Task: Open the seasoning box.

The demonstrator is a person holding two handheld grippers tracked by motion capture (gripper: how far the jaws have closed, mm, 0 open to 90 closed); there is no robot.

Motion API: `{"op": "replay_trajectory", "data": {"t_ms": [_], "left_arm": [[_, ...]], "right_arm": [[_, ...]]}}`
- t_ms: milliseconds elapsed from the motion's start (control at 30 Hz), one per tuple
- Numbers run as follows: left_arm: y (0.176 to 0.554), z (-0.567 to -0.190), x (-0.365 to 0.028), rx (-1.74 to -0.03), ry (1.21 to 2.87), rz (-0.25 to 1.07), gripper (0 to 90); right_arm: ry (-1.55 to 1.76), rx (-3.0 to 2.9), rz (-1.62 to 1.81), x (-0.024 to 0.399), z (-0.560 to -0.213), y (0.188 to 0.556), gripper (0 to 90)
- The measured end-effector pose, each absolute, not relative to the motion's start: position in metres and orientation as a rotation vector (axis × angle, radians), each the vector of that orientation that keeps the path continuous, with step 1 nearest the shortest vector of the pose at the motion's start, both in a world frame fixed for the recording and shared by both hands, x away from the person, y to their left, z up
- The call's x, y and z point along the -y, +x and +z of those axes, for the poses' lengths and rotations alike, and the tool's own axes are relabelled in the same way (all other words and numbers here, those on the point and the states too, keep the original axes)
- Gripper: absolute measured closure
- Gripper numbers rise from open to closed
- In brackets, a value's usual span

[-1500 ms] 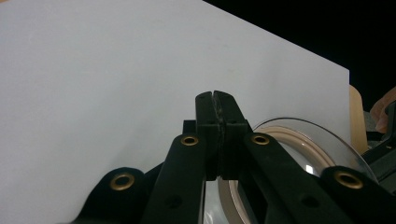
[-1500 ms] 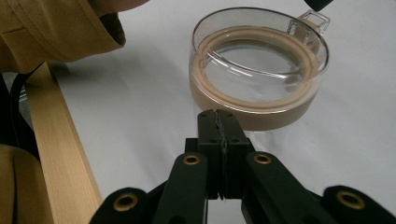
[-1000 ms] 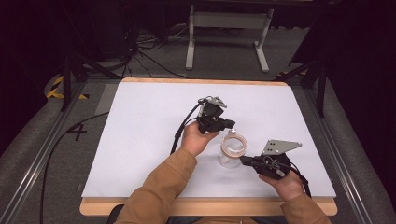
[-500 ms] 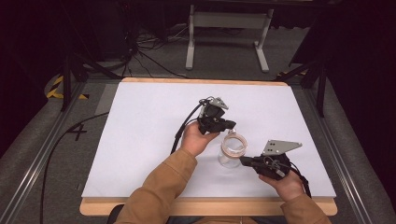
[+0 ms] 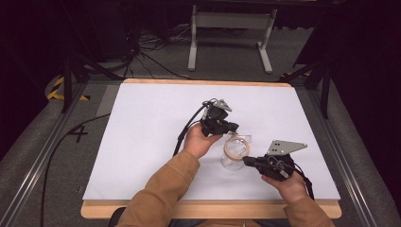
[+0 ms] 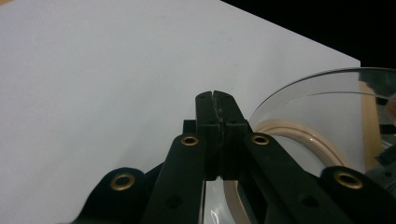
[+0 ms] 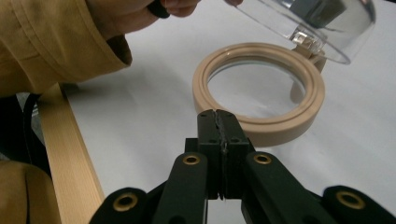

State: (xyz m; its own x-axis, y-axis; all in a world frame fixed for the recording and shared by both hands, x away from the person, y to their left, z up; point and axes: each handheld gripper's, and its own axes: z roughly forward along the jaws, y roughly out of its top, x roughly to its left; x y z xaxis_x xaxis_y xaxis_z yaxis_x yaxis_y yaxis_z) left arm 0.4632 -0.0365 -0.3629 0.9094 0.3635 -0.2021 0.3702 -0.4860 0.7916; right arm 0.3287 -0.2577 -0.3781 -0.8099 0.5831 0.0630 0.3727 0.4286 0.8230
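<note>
Clear glass jar (image 5: 233, 160) stood at table (image 5: 142, 142) centre-right, tan-rimmed hinged lid (image 5: 236, 147) open. Sat at 12 o'clock of right gripper (image 7: 218, 122), nearer; left gripper (image 6: 215, 103) beside lid. Both fingers pressed together, empty.

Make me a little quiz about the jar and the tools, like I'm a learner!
1. True or false: the left tool is wide open.
2. What colour is the ring on the jar? A green, B beige, C blue.
3. Fill in: the jar's clear lid is ____ (open or shut).

Key: 1 false, its jaws are pressed together. 2 B. 3 open.
</note>
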Motion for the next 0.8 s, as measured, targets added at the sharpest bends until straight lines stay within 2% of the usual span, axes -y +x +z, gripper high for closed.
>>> {"op": "replay_trajectory", "data": {"t_ms": [467, 533, 800], "left_arm": [[0.461, -0.362, 0.031, -0.518, 2.102, -0.021, 89.0], [0.460, -0.361, 0.026, -0.533, 2.092, -0.019, 86.5], [0.451, -0.353, -0.001, -0.572, 2.072, 0.045, 86.0]], "right_arm": [[0.849, -2.376, 1.386, 0.255, -0.371, 0.333, 89.6], [0.841, -2.376, 1.386, 0.255, -0.370, 0.334, 89.6], [0.810, -2.359, 1.412, 0.256, -0.363, 0.339, 89.6]]}}
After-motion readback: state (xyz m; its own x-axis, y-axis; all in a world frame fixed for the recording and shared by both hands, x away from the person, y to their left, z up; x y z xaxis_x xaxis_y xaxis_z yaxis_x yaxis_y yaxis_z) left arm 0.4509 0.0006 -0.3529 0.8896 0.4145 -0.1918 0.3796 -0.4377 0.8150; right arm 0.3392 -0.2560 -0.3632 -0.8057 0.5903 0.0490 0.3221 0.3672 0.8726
